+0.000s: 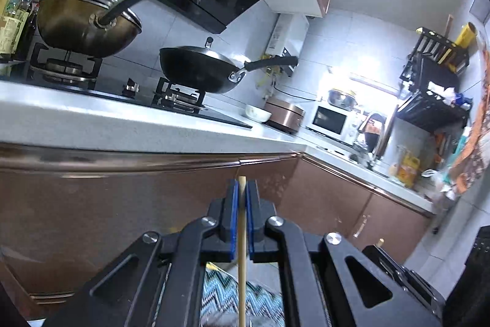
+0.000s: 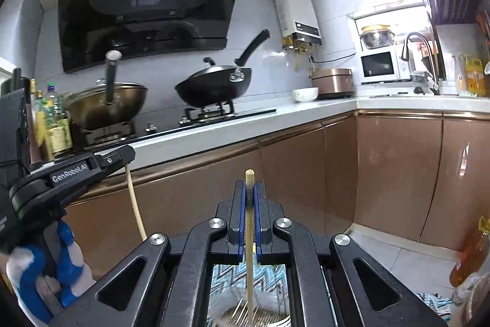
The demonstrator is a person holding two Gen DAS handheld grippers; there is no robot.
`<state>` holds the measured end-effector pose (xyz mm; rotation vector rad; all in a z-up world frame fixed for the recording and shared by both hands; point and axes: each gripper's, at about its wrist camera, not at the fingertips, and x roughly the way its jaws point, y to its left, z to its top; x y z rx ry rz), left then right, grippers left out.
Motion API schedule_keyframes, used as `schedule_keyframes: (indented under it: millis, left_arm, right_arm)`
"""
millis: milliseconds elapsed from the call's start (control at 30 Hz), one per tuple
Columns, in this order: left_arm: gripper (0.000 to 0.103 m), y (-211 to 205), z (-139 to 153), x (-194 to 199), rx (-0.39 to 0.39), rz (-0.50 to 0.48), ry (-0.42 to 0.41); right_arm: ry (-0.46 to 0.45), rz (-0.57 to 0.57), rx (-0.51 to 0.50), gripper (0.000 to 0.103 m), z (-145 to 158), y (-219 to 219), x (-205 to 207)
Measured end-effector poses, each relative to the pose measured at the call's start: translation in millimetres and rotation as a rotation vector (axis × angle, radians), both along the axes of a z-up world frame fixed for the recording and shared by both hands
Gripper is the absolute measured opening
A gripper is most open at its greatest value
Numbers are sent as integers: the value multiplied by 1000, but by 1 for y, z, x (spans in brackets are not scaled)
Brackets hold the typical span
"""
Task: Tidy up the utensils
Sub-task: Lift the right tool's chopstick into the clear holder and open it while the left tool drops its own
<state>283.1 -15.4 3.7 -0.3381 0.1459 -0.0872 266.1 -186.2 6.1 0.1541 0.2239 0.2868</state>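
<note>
Looking along my left gripper (image 1: pixel 242 198): pads clamp one chopstick (image 1: pixel 242 265), long axis vertical, tip above the fingers. Right view: my right gripper (image 2: pixel 250 198) likewise grips a second chopstick (image 2: pixel 250 265), upright over a utensil holder (image 2: pixel 254 316) directly below.

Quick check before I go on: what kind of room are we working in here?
A home kitchen, by the look of it: a black wok sits on a gas hob under a range hood, with a microwave further along the counter.
</note>
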Motion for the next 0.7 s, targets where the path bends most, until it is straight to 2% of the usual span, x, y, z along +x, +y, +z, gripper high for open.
schedule_keyframes:
  millis: [300,467,567,633,667,700]
  left_arm:
    - [4,-41,-79,27,106,66,-18]
    - [5,-45,-107,34,88,51,49]
    - [9,-43,-113,38,76,19,107]
    - [22,-41,-112,40,65,-12,151]
    - [33,-40,-111,39,64,-26,164]
    - [38,-39,-108,38,64,-37,177]
  right_arm:
    - [45,-46,-44,5,-73,7,38]
    - [108,-47,-77,5,-107,10,39]
    - [148,-44,-84,6,-114,12,39]
    - [165,-41,-88,14,-112,10,36]
    - [170,-42,-86,25,-110,10,34]
    - [172,-41,-86,36,-106,10,31]
